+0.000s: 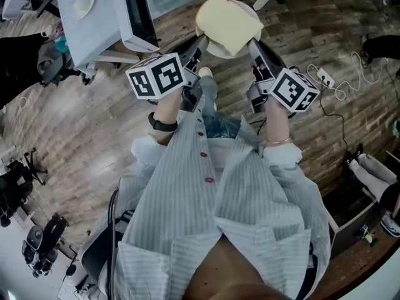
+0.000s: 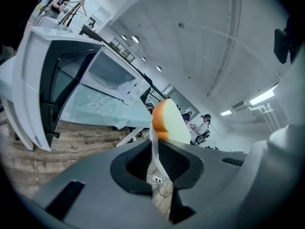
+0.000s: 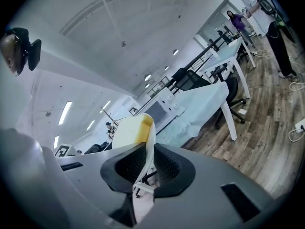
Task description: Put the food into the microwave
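Observation:
A slice of bread [image 1: 228,24] lies on a white plate [image 1: 214,49], held in the air between both grippers. My left gripper [image 1: 199,47] is shut on the plate's left rim and my right gripper [image 1: 255,47] is shut on its right rim. The left gripper view has the plate [image 2: 154,144] edge-on between the jaws of the left gripper [image 2: 155,165], with the bread [image 2: 170,123] above. In the right gripper view the right gripper [image 3: 143,170] pinches the plate [image 3: 148,149] under the bread [image 3: 127,128]. The white microwave [image 1: 94,24] stands to the left with its door [image 2: 33,89] swung open.
The microwave [image 3: 164,109] sits on a table with a pale blue cloth [image 2: 100,106]. On the wooden floor lie a power strip with cable [image 1: 325,77], a box [image 1: 370,174] at right and camera gear [image 1: 37,242] at lower left. People [image 3: 248,6] stand far off.

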Available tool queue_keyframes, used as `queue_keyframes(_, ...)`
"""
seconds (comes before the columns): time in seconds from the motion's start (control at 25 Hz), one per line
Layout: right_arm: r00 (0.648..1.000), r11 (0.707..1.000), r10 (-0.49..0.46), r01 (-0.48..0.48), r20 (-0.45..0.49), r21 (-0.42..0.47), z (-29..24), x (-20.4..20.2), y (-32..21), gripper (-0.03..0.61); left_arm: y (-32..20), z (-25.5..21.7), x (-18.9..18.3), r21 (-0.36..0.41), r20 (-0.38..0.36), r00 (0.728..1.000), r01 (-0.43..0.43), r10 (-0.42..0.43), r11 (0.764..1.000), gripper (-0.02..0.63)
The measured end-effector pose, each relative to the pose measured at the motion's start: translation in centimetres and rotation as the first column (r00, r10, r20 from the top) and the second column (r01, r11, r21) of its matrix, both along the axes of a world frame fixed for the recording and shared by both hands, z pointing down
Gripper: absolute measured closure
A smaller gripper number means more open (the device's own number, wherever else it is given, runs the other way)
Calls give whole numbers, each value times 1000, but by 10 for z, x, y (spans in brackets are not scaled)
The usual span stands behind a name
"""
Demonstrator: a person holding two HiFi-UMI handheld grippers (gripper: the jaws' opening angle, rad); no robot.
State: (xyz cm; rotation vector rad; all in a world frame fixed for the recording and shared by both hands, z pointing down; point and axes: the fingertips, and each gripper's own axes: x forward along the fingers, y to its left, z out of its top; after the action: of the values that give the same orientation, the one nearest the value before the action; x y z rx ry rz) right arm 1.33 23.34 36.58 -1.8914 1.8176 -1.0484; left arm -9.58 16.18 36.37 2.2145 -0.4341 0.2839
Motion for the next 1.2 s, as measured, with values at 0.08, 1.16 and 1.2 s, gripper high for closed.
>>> queue_keyframes(0.08, 1000, 1000, 5, -5, -10, 0, -3, 13, -14, 518, -14, 2, 12, -3, 4, 1000, 0, 0, 1000, 568)
queue_keyframes(1.16, 996, 996, -91, 92, 16, -22, 11, 69, -157, 518, -145, 11, 63, -9, 10, 993, 118, -118, 993, 568)
queue_keyframes(1.2, 995, 994, -103, 103, 15, -25, 12, 72, -164, 518, -150, 12, 65, -12, 9, 992, 129, -129, 992, 568)
